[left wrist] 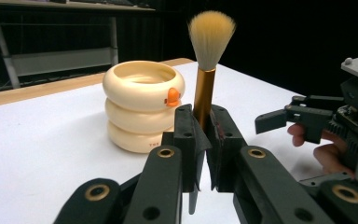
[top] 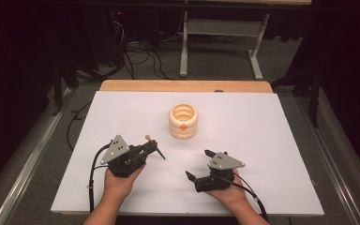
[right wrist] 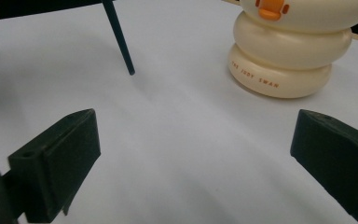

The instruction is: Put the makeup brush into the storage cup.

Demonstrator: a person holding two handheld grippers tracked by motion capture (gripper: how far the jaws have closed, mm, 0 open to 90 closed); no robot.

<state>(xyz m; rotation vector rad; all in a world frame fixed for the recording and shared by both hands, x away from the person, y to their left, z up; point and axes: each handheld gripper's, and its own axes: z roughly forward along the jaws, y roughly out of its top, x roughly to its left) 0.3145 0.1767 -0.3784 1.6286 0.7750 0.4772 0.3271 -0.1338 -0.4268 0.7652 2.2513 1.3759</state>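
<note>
Cream-coloured holder (top: 183,121) stood empty; our left gripper (left wrist: 204,135) had clamped the brush (left wrist: 207,60), not yet placed inside it, while our right gripper (top: 198,165) waited, jaws apart.

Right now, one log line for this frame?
left gripper: shut on brush, bristles up | right gripper: open, holds nothing | holder: upright on table, untouched | brush not yet in holder

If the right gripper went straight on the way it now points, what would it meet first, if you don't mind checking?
Probably nothing at once: the right gripper stands open over bare table. Further along, the dark brush handle lies left of its line and the cream holder right of it; depth is unclear, so it may pass between them.
</note>
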